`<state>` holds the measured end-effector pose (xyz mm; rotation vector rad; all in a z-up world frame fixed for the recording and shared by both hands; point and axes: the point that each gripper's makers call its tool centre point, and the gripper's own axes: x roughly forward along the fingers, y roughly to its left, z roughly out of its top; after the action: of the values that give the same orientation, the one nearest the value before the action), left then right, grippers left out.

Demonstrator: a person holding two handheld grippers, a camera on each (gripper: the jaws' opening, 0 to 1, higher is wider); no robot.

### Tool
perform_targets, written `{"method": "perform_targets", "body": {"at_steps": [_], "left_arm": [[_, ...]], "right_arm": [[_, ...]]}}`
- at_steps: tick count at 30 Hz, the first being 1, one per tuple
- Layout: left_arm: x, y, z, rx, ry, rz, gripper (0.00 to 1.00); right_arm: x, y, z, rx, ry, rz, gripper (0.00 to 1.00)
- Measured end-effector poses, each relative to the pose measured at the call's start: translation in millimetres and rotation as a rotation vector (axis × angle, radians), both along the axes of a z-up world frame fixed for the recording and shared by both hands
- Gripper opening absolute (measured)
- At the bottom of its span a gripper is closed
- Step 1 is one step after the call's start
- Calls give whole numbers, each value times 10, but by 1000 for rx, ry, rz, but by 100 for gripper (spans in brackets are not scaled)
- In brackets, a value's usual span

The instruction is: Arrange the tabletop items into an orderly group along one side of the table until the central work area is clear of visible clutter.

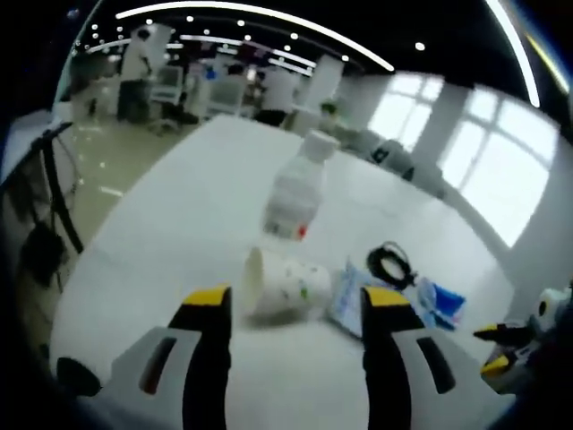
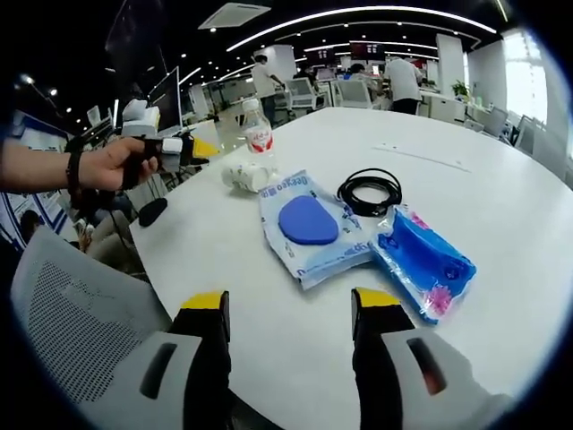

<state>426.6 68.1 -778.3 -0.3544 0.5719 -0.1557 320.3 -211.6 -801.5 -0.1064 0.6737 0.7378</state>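
Both tongs stand released and empty; the left gripper (image 1: pixel 296 309) lines up on the toppled paper cup (image 1: pixel 279 286) beside the bottle (image 1: pixel 296 190), so closing on it appears next.

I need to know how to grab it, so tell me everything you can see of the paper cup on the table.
The white paper cup with small coloured prints lies tipped on its side on the white table, open mouth facing left in the left gripper view. It looks empty and undented. It rests just beyond the open jaws of the left hand-held gripper, in front of the clear plastic bottle and beside the pale blue packet; contact with the packet is unclear.
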Motion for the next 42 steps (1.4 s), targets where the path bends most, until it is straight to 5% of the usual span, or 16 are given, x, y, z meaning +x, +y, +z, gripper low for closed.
{"method": "perform_targets", "body": {"at_steps": [18,32,42], "left_arm": [[203,-121,-219,-76,48,-73,51],[128,-363,-287,-181,62,-97,0],[79,-504,-117,-119,16,-158,0]], "right_arm": [[-5,-35,-26,-4,17,-15,52],[-28,-59,-111,-44,32,-8,52],[-35,-55,-109,-42,28,-1,52]]}}
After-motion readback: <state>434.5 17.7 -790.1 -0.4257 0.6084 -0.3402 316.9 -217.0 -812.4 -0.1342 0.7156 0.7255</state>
